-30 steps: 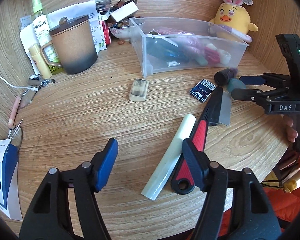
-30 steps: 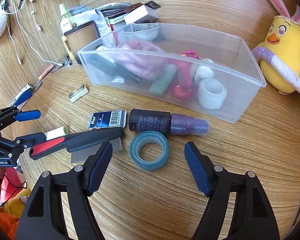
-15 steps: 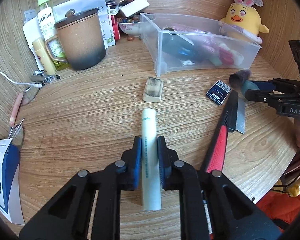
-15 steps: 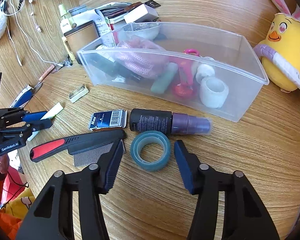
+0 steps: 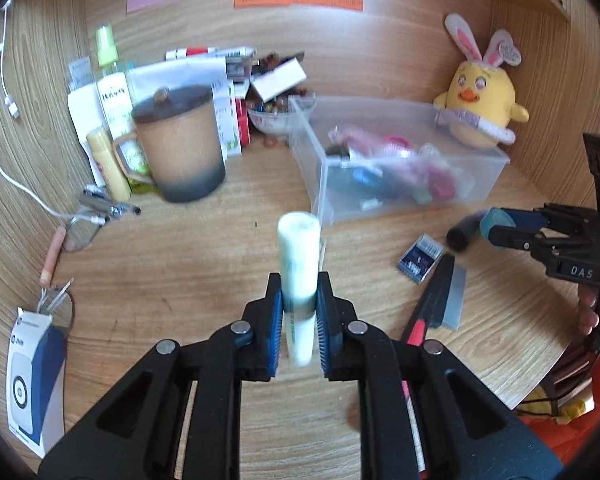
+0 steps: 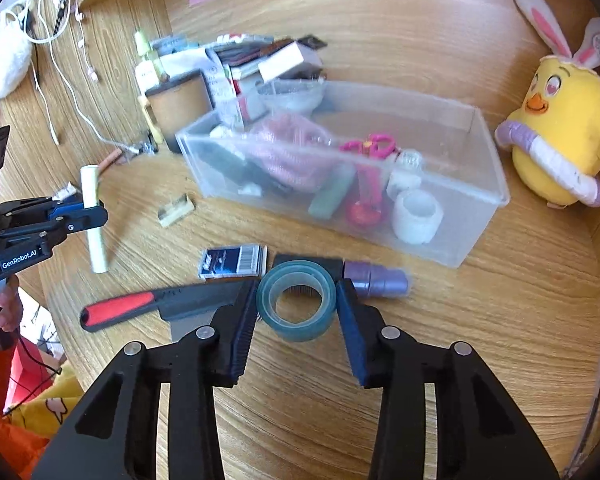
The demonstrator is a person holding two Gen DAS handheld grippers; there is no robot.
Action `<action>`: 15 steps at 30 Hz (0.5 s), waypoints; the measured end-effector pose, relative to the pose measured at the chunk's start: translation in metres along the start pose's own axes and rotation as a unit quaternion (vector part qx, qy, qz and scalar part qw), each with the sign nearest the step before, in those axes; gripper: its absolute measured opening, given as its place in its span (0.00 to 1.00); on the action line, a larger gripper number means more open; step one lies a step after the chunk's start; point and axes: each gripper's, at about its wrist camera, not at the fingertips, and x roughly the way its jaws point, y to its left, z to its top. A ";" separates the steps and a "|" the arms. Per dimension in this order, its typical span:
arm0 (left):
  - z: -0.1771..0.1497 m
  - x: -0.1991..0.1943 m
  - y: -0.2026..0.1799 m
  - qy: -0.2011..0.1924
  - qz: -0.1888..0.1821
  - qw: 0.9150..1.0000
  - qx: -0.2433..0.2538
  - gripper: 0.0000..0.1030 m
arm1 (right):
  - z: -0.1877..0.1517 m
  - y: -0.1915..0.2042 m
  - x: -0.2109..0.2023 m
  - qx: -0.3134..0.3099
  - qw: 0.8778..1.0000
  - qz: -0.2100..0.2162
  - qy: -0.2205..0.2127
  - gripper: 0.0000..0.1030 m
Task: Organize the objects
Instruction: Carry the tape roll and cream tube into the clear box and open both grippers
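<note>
My left gripper (image 5: 298,294) is shut on a white tube (image 5: 299,248), which hangs upright above the wooden table; the right wrist view shows the same tube (image 6: 94,240) at the far left. My right gripper (image 6: 296,294) has a teal tape roll (image 6: 300,330) between its pads; the jaws are closing and both pads press its sides, with the roll raised off the table. A clear plastic bin (image 6: 440,232) holding several items stands behind. A red-and-black comb (image 6: 160,304), a small blue box (image 6: 232,262) and a dark bottle with a purple cap (image 6: 376,280) lie in front of it.
A brown lidded mug (image 5: 180,148), a spray bottle and papers crowd the back left. A yellow plush chick (image 5: 484,100) sits at the back right. Glasses (image 5: 80,232) and a white cable lie at the left. A small pale block (image 6: 175,210) lies near the bin. The table's rounded edge runs close on the right.
My left gripper shut on the white tube and lifted it off the table. My right gripper narrowed onto the tape roll and raised it. Both hands rose.
</note>
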 end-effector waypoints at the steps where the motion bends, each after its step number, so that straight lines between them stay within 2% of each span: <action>1: 0.004 -0.003 0.000 -0.007 -0.001 1.000 -0.002 0.15 | 0.003 0.001 -0.003 0.000 1.000 0.001 -0.007 0.36; 9: 0.039 -0.019 -0.008 -0.067 -0.022 0.998 -0.004 0.15 | 0.027 0.001 -0.022 0.003 0.998 0.003 -0.060 0.36; 15: 0.062 -0.019 -0.013 -0.088 -0.028 0.996 -0.005 0.15 | 0.042 -0.007 -0.027 0.015 0.996 0.002 -0.084 0.36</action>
